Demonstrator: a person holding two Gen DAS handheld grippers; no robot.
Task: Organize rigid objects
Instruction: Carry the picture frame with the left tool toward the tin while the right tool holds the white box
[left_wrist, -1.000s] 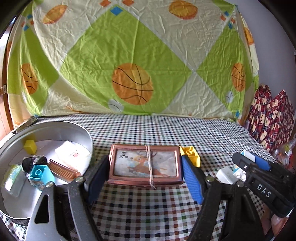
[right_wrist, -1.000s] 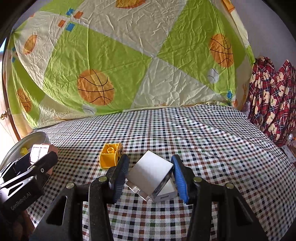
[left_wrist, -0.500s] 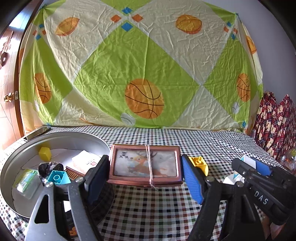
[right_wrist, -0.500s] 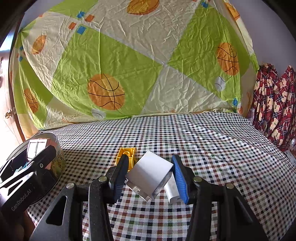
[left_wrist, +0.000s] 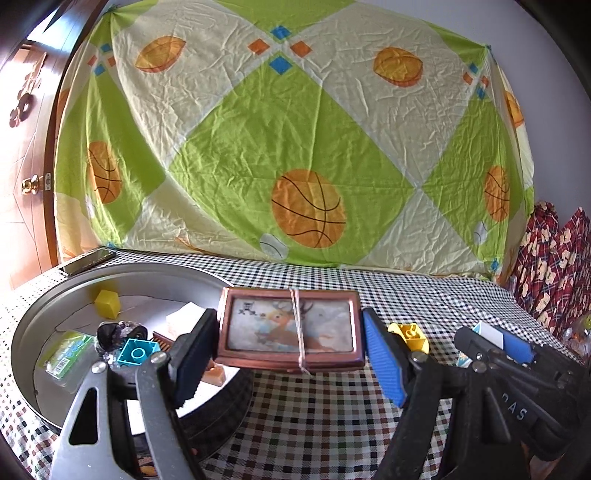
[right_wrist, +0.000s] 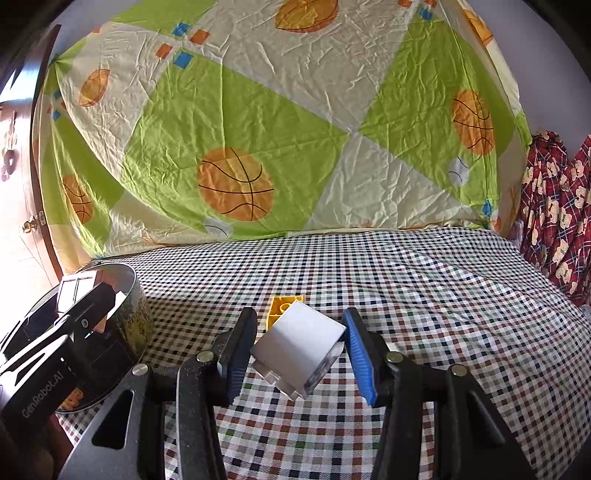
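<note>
My left gripper is shut on a brown deer-picture box tied with string, held level above the right rim of the round metal tin. The tin holds a yellow cube, a teal brick, a green packet, a white box and a dark lump. My right gripper is shut on a white block, tilted, above the checked cloth; it also shows at the right of the left wrist view. A yellow brick lies on the cloth beyond both grippers.
The checked cloth covers the surface, backed by a hanging basketball-print sheet. A phone lies behind the tin. Red patterned fabric hangs at the right. A wooden door stands at the left.
Both grippers have shifted left with their loads. The deer box now hangs over the tin's right rim. The yellow brick has slid behind the white block in the right wrist view.
</note>
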